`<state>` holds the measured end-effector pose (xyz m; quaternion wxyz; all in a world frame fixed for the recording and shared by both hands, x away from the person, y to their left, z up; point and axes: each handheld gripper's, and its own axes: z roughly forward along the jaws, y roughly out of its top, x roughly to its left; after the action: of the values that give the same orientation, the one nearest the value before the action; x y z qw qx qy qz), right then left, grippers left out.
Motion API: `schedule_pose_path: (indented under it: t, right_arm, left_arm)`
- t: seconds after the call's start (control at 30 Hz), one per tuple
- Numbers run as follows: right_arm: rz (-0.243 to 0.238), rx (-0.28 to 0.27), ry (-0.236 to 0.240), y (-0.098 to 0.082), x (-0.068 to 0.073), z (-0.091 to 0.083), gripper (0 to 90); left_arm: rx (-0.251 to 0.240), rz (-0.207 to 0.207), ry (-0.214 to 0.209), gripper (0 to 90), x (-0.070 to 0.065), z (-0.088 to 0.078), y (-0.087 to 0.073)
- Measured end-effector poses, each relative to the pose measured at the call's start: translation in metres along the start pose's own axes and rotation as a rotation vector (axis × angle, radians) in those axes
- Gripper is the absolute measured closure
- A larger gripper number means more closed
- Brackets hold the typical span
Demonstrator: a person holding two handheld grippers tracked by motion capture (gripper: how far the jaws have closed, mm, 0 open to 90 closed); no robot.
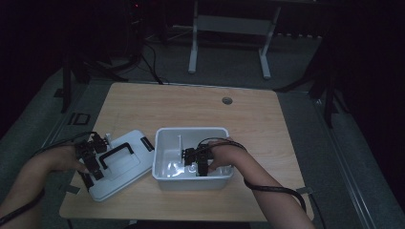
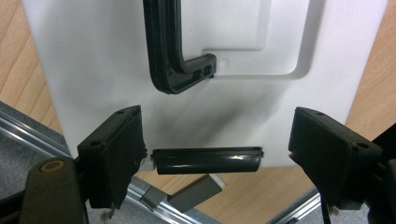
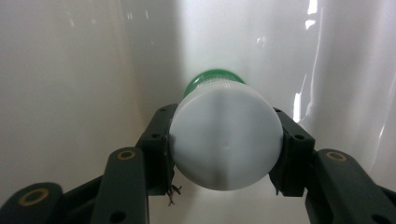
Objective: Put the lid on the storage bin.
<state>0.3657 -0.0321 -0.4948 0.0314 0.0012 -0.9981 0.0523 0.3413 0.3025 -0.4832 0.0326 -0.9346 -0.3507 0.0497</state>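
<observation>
A white box lid (image 1: 126, 167) with a black handle (image 1: 116, 153) lies flat on the table's front left. My left gripper (image 1: 90, 164) hovers over its near edge. In the left gripper view the lid (image 2: 93, 60), its handle (image 2: 173, 60) and a black latch (image 2: 208, 161) at the lid's edge show; the left gripper (image 2: 215, 154) stands open, jaws either side of the latch with gaps. My right gripper (image 1: 198, 164) reaches into the white bin (image 1: 191, 132). There the right gripper (image 3: 226, 149) is shut on a white-capped bottle (image 3: 226, 137) with a green body (image 3: 212, 77).
The wooden table (image 1: 191, 105) has a round cable hole (image 1: 227, 100) near its far edge. A grey tape strip (image 2: 196, 193) sits at the table's edge below the lid. The bin's white wall (image 3: 60, 93) closes in around the bottle.
</observation>
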Motion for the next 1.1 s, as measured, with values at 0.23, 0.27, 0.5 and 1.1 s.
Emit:
schedule_pose_path:
  t: [0.23, 0.27, 0.5, 1.1]
  right_arm:
    - [0.008, -0.01, 0.008, -0.003, 0.002, -0.012, 46.5]
    - [0.011, -0.013, 0.014, -0.003, 0.002, -0.014, 46.4]
    - [0.031, -0.036, -0.016, -0.013, 0.002, -0.038, 46.3]
    - [0.093, -0.145, -0.068, -0.067, 0.003, -0.101, 45.3]
  left_arm:
    - [0.0, 0.001, 0.0, 17.9, 0.0, 0.001, 0.0]
    - [0.0, 0.0, 0.001, 17.9, 0.0, 0.0, 0.001]
    - [-0.003, 0.001, 0.001, 17.9, -0.002, -0.001, 0.004]
    - [0.002, 0.004, 0.009, 17.9, -0.004, -0.002, 0.007]
